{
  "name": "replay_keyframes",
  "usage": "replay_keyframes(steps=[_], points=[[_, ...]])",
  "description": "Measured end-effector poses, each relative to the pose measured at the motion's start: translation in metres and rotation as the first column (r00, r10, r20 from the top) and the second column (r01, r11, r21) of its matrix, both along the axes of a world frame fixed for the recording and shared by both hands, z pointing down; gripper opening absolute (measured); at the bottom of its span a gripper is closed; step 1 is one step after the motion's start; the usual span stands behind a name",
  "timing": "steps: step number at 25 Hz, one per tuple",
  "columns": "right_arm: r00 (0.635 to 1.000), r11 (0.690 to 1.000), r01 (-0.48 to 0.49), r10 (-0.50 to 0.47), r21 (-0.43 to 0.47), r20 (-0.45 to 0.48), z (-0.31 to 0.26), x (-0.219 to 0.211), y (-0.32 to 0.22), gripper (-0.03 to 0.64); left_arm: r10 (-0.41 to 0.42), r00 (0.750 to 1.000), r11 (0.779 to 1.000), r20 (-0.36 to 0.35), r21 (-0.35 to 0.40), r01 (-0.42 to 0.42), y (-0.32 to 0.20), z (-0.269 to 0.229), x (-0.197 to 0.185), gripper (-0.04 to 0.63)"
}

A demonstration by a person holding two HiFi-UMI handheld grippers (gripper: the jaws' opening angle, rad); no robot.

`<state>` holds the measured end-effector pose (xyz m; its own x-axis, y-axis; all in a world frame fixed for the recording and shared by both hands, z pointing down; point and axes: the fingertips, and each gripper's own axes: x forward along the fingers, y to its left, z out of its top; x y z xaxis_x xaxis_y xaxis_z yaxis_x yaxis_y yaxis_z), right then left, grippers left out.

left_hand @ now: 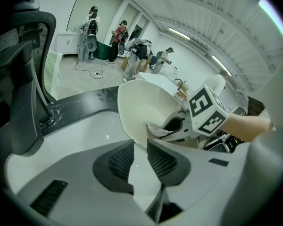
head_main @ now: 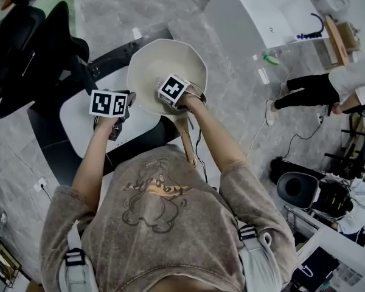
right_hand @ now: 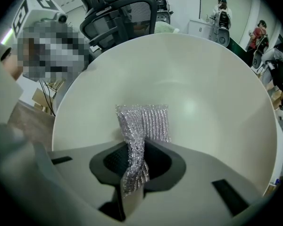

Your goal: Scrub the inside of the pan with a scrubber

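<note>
A cream pan (head_main: 164,69) stands tilted on its side over the white desk (head_main: 79,120). Its handle (head_main: 186,140) points back toward the person. In the left gripper view the pan (left_hand: 141,105) has its rim running down between the pads, and my left gripper (left_hand: 140,147) is shut on that rim. My right gripper (right_hand: 136,149) is shut on a silver mesh scrubber (right_hand: 148,121), whose free end lies flat against the inside of the pan (right_hand: 203,88). From the left gripper view the scrubber (left_hand: 158,129) pokes out of the right gripper (left_hand: 179,124) inside the bowl.
A black office chair (head_main: 30,47) stands at the desk's left. A white unit (head_main: 261,11) sits at the back right, with a person (head_main: 328,87) beside it. Cables and equipment (head_main: 319,193) lie on the floor to the right.
</note>
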<state>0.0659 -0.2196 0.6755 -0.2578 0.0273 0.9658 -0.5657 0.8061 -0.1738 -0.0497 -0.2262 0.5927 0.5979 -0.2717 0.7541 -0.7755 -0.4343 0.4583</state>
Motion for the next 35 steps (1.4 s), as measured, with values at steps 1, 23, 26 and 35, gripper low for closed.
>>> replay_keyframes(steps=[1,23,26,35], points=[[1.000,1.000,0.000,0.000,-0.004,0.007,0.000,-0.003,0.002,0.089,0.000,1.000,1.000,0.003,0.000,0.000,0.000,0.000,0.000,0.092],[0.933,0.989,-0.010,0.063,-0.148,0.353,-0.044,-0.052,0.020,0.087,-0.001,1.000,0.999,0.027,0.040,0.000,0.001,-0.005,0.000,0.084],[0.904,0.991,-0.103,0.130,-0.087,0.407,-0.062,-0.041,0.005,0.087,-0.009,1.000,0.996,0.011,0.093,0.008,-0.003,-0.022,-0.002,0.075],[0.766,0.933,-0.354,0.254,0.058,0.590,-0.129,-0.020,-0.009,0.086,-0.010,0.998,0.966,-0.063,0.256,0.026,-0.014,-0.080,0.011,0.017]])
